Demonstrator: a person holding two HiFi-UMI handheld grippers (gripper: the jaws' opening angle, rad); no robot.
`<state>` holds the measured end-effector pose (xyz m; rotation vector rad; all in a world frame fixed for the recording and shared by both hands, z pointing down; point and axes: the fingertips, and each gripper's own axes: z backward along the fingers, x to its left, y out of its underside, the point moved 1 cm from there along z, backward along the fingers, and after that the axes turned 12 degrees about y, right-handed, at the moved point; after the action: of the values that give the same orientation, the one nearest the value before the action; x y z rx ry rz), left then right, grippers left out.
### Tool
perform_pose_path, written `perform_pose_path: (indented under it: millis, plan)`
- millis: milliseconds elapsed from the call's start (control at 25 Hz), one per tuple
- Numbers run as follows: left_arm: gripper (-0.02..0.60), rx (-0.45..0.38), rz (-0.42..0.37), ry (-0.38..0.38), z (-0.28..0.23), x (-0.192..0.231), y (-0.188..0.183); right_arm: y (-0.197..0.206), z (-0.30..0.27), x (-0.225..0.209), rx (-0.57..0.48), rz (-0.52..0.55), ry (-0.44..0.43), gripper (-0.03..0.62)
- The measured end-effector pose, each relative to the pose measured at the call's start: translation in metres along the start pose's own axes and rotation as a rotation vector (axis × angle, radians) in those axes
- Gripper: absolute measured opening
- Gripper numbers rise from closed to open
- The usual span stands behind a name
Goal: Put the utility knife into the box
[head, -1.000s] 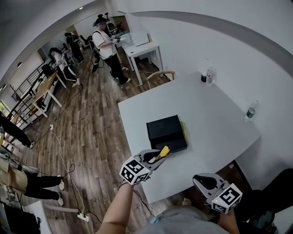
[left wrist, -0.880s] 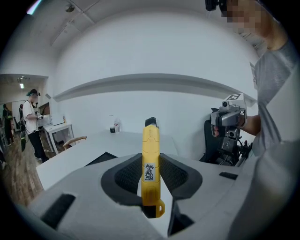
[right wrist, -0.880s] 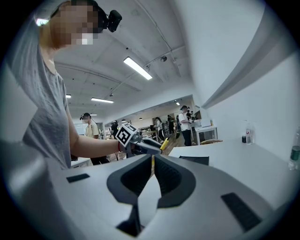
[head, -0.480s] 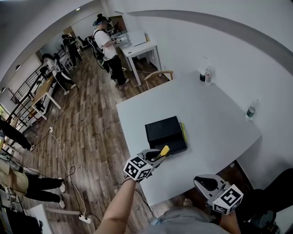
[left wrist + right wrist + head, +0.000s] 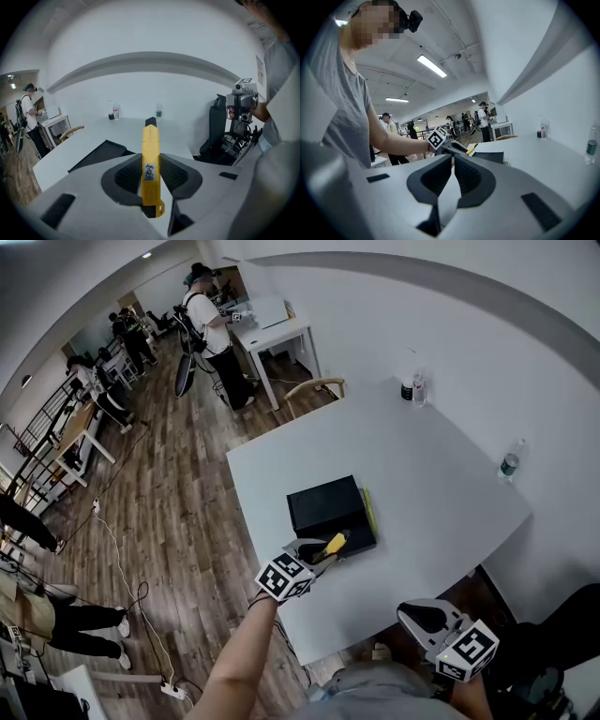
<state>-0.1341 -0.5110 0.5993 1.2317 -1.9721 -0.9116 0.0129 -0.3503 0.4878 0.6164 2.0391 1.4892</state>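
The yellow utility knife is clamped between the jaws of my left gripper, its black tip pointing forward. In the left gripper view the knife runs straight out between the pads. The black box lies on the white table, and the knife tip hovers at the box's near edge. From the left gripper, the box is seen ahead to the left. My right gripper hangs low off the table's near edge. Its jaws are shut and empty.
A yellow-green strip lies along the box's right side. A dark cup and a bottle stand at the table's far corner, and another bottle at its right edge. A wooden chair and several people stand beyond.
My left gripper has carried the knife a little forward, so its tip now reaches the box's near edge. The right gripper has stayed where it was.
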Motion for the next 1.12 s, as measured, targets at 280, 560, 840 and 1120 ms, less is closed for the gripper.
perform_pose_path:
  millis: [280,560,840,1120]
  plan:
    - [0.124,0.072,-0.001,0.001,-0.013,0.011,0.012,0.009,0.001,-0.005,0.033,-0.028,0.002,0.035]
    - [0.124,0.154,-0.002,0.001,-0.028,0.028,0.029,0.021,-0.002,-0.007,0.062,-0.064,-0.009,0.035]
    - [0.124,0.206,-0.006,0.005,-0.05,0.047,0.034,0.032,-0.007,-0.021,0.086,-0.085,-0.011,0.035]
    - [0.124,0.264,-0.02,0.008,-0.066,0.061,0.043,0.039,-0.007,-0.031,0.107,-0.107,-0.002,0.035]
